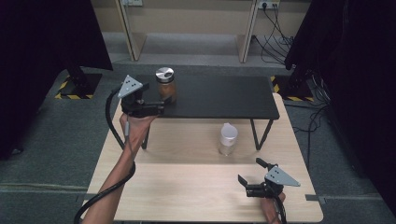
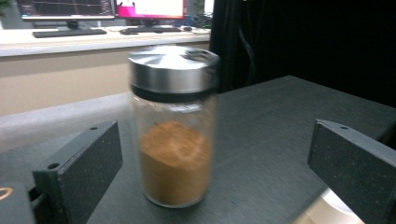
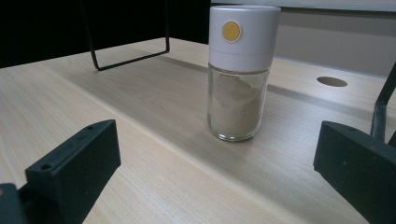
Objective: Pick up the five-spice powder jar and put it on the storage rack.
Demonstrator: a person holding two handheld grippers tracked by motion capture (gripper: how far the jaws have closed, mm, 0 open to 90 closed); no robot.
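My left tongs (image 2: pixel 212 158), wide open, face the upright steel-lidded glass jar of brown powder (image 2: pixel 173 126) just ahead betw. jaws; right tongs (image 3: pixel 217 175) also wide.

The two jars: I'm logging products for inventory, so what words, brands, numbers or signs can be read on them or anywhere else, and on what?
No readable text anywhere.
Glass jar with steel lid, brown powder inside: no label.
White-capped jar: only a plain yellow dot on the cap, no lettering.
Monitors in the background of the left gripper view: screen content too small and blurred to read.
Yellow-black hazard stripes on the floor: a marking, no words.
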